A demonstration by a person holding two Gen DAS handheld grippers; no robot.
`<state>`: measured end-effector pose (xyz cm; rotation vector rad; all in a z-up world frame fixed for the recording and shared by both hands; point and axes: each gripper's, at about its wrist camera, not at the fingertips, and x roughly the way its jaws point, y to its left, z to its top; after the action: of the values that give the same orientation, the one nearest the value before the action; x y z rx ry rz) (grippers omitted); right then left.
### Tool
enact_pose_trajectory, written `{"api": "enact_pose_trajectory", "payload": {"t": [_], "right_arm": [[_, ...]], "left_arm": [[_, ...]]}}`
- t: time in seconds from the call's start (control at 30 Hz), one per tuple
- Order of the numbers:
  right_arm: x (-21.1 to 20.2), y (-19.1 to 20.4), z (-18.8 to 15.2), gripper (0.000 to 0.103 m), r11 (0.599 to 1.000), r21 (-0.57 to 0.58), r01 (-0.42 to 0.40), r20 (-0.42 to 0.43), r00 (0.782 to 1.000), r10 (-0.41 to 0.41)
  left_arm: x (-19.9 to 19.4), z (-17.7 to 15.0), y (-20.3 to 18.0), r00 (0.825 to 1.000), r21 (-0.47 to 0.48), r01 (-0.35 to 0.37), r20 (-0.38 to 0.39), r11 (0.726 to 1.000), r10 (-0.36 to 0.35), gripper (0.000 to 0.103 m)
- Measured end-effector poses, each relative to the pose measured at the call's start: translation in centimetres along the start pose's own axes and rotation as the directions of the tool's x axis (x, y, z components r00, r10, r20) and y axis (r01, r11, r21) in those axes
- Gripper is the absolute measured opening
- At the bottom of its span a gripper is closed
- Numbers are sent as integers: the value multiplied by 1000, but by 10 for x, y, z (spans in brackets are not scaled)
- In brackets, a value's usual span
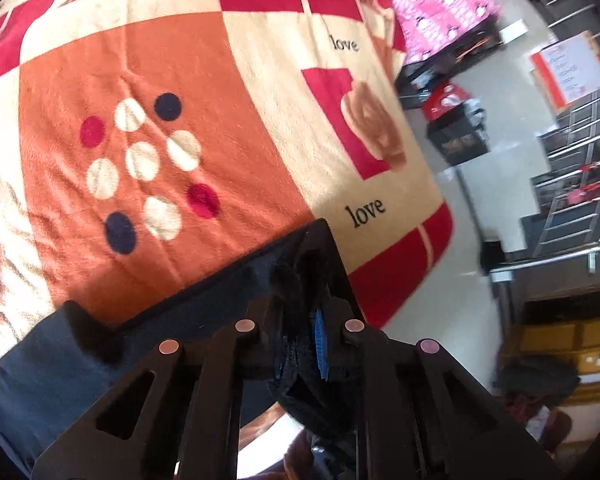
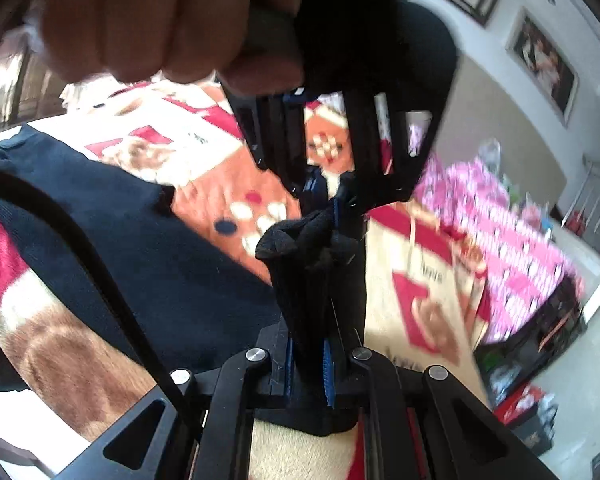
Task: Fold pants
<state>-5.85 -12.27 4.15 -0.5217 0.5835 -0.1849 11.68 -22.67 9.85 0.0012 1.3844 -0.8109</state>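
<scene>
Gripping dark pants (image 2: 148,264), both grippers, apparently clamped, over patterned blanket (image 1: 204,80)

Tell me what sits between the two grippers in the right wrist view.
Only a bunched fold of the dark pants: the right gripper clamps it from below and the left gripper from above. No blanket touches that stretch.

A patterned orange-and-red blanket (image 1: 204,80) printed "love" lies beside pink patterned fabric (image 1: 440,4) and framed wall pictures (image 2: 544,64).
</scene>
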Motion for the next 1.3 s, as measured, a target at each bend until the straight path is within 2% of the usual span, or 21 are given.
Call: {"api": "enact_pose_trajectory", "payload": {"t": [0.13,0.43,0.57,0.73,0.8,0.83,0.93,0.97,1.03,1.07,1.1,1.2,1.27,1.3], "right_arm": [[-6,22,22,10,998,-56,-32,14,999,33],[-12,108,53,10,971,-209,-114,-5,993,115],[-8,128,54,10,961,-242,-132,-33,991,128],[-4,136,50,10,958,-246,-149,-54,989,140],[3,138,48,10,956,-246,-159,-71,987,146],[5,138,46,10,957,-241,-161,-68,987,149],[10,139,42,17,957,-231,-176,-82,984,161],[9,138,41,19,956,-231,-180,-73,983,168],[-2,131,40,30,955,-186,-229,-44,973,225],[-9,127,40,40,952,-165,-259,-22,966,258],[-17,121,38,48,949,-152,-275,7,960,279],[-39,100,33,49,957,-97,-275,85,955,283],[-44,80,27,49,976,-40,-216,86,972,218],[-42,65,21,49,984,5,-176,66,982,175]], "left_arm": [[-20,-17,38,1000,-23,9,11,1000,-9,11],[-42,-68,117,999,-94,0,45,996,5,11],[-40,-77,133,998,-112,20,59,994,-13,11],[-37,-81,139,997,-129,33,80,991,-22,13],[-33,-82,145,996,-147,-8,83,989,20,26],[-32,-82,148,995,-157,-36,87,987,50,38],[-34,-87,157,993,-187,-25,110,982,46,41],[-40,-88,160,990,-208,-39,124,977,66,41],[-57,-88,164,977,-241,-91,167,966,134,41],[-66,-88,162,967,-251,-108,198,962,160,41],[-78,-90,159,957,-260,-100,240,960,165,41],[-99,-94,140,935,-241,63,353,968,27,44],[-97,-101,123,917,-220,167,394,961,-70,50],[-91,-102,117,913,-218,203,394,955,-104,51]]}}
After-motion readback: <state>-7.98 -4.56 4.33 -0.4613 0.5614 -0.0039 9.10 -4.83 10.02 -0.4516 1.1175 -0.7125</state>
